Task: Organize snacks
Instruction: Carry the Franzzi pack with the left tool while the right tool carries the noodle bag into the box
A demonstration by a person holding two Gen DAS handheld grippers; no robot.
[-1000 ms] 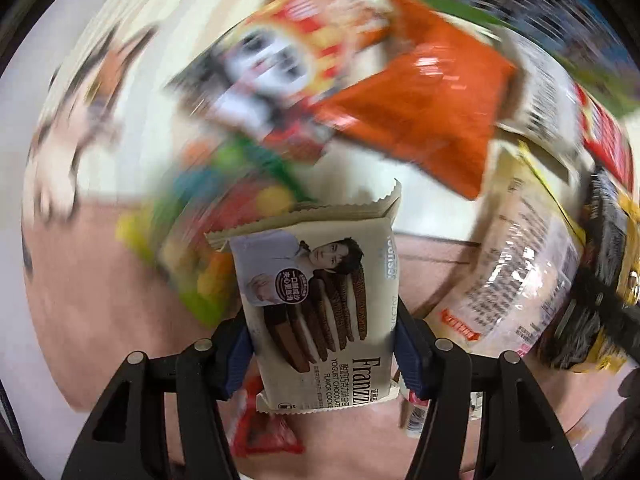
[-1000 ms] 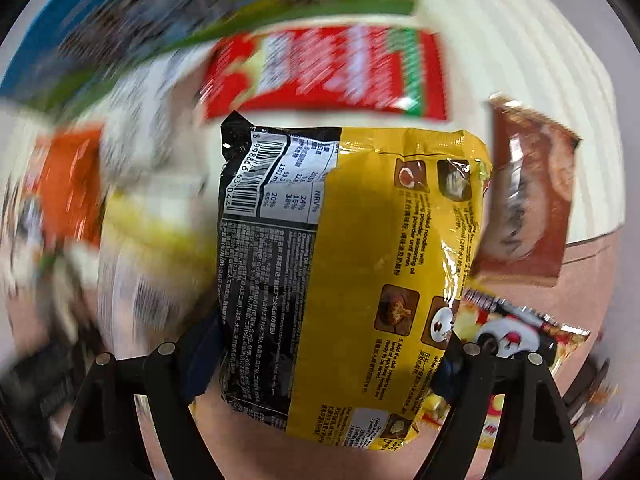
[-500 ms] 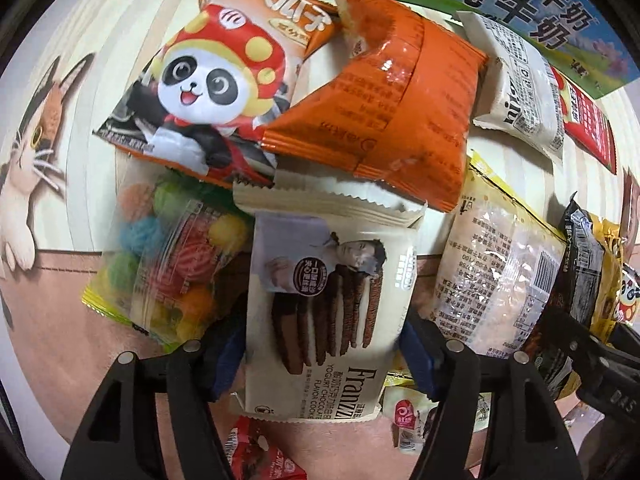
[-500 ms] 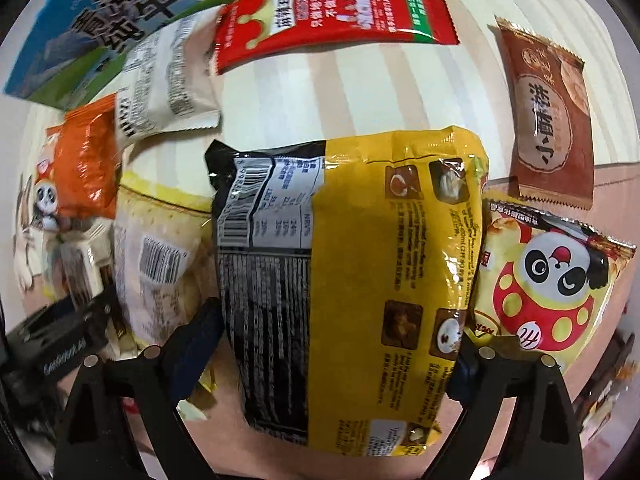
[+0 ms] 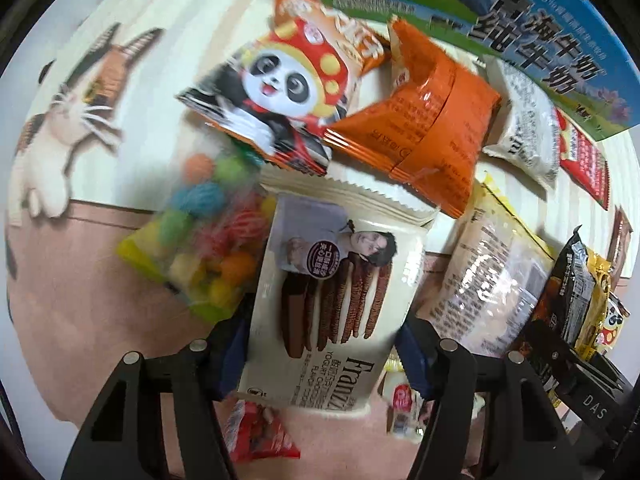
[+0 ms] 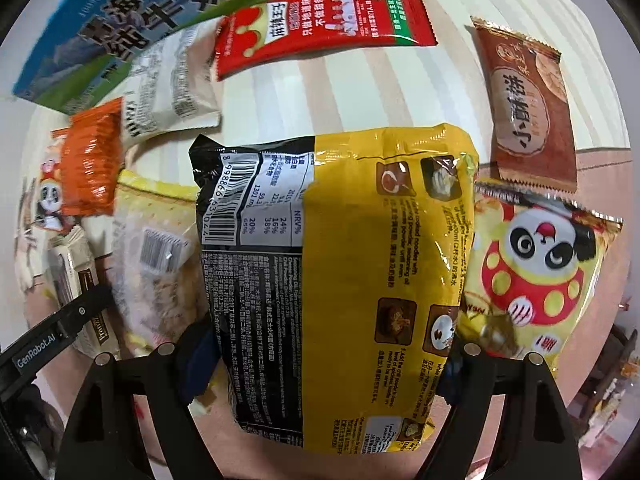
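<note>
Each gripper's jaws pinch one pack: cookie pack (image 5: 328,304) (left), noodle pack (image 6: 340,280).

The surface (image 6: 360,92) wears a cloth, cream-striped on the far part and plain pink (image 5: 80,320) on the near part, with a cartoon cat (image 5: 60,128) printed at its left. Along the far edge lies a blue-and-green milk carton (image 6: 132,20). Near it lie a red packet (image 6: 320,20), a white packet (image 6: 168,84), an orange bag (image 5: 424,136) and an orange panda bag (image 5: 292,92). At the right lie a brown biscuit packet (image 6: 528,108) and, just nearer, a yellow panda bag (image 6: 540,272). A bag of coloured candies (image 5: 208,240) lies beside the cat.
</note>
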